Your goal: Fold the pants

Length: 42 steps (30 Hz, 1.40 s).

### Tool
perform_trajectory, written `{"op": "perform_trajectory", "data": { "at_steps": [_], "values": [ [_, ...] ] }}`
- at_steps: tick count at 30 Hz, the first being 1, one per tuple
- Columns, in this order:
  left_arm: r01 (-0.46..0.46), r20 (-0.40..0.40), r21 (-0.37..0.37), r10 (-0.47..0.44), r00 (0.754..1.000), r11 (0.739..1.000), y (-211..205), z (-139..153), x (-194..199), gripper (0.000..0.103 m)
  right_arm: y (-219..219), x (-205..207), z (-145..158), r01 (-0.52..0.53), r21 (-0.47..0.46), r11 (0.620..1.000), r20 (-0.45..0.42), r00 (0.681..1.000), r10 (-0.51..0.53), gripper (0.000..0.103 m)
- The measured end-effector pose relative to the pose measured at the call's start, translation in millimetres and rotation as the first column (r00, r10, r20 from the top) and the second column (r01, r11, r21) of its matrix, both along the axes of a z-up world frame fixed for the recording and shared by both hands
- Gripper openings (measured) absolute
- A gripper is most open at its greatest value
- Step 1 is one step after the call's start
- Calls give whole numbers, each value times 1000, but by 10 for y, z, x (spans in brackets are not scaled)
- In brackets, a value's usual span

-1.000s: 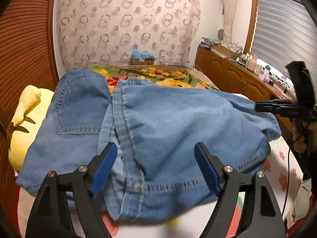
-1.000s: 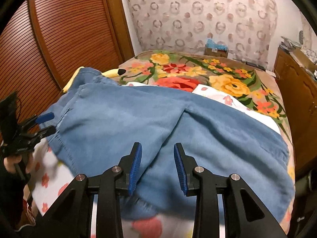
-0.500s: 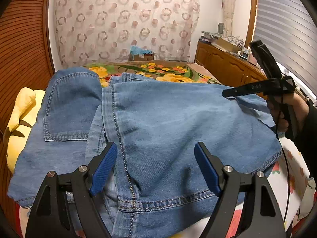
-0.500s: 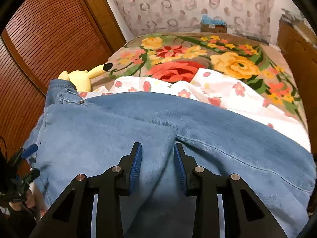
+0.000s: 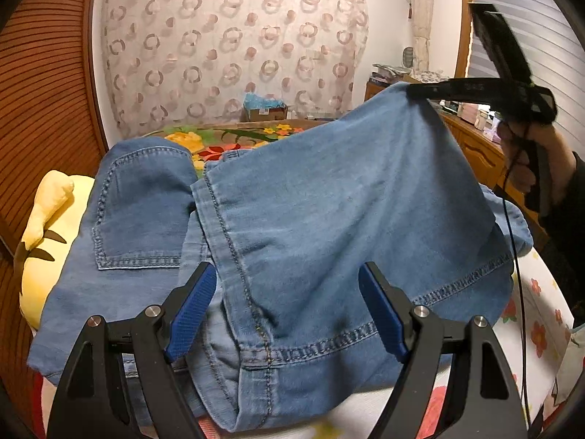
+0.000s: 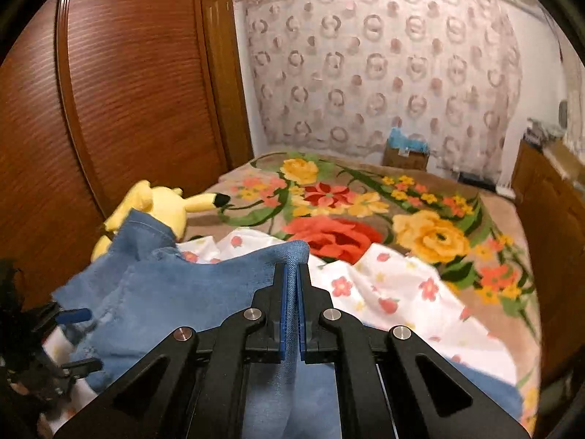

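Note:
Light blue denim pants lie spread over the bed, a back pocket showing at the left. My left gripper hovers open just above the stitched hem near me, nothing between its blue pads. My right gripper is closing tight on a fold of the denim, and its pads press on the cloth. From the left wrist, the right gripper holds that far corner lifted off the bed in a tent. The left gripper shows at the left edge of the right wrist view.
A yellow plush toy lies under the pants' left side, against the wooden wardrobe door. A flowered blanket and a white floral sheet cover the bed. A wooden cabinet runs along the right; a cardboard box stands by the curtain.
My right gripper came in over the pants, shut on a fold of denim and raised it, lifting the right side of the cloth. The left gripper stayed open in place.

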<state>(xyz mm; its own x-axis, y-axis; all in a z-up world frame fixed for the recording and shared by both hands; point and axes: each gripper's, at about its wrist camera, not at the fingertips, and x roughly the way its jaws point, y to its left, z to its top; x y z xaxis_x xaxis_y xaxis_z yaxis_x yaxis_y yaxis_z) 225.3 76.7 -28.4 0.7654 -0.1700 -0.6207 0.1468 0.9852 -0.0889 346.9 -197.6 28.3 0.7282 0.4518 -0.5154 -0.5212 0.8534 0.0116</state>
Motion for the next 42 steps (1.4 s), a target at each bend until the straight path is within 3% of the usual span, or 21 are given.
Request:
{"op": "perform_trajectory", "data": {
  "at_steps": [7, 9, 11, 13, 22, 29, 42],
  "values": [
    [-9, -8, 6, 9, 1000, 1000, 39, 0, -6, 81, 85, 232, -220, 69, -65, 995, -98, 992, -75, 4],
    [-12, -9, 6, 12, 1000, 1000, 49, 3, -7, 81, 76, 221, -263, 89, -83, 993, -107, 990, -97, 14],
    [-12, -8, 7, 12, 1000, 1000, 37, 9, -7, 81, 63, 235, -207, 101, -86, 991, -100, 989, -110, 31],
    [-9, -4, 6, 9, 1000, 1000, 27, 24, -4, 81, 41, 178, -149, 95, -74, 993, -103, 989, -102, 32],
    [44, 11, 7, -44, 999, 999, -216, 90, 109, 81, -533, -507, -106, 87, -61, 994, -83, 992, -92, 32],
    [105, -1, 7, -105, 994, 994, -447, -12, 243, 81, -1041, -1070, 3, 166, -6, 986, -44, 985, -166, 32],
    [131, -25, 4, -131, 991, 991, -492, -141, 336, 81, -1668, -2075, 261, 406, -26, 914, 10, 914, -406, 32]
  ]
}}
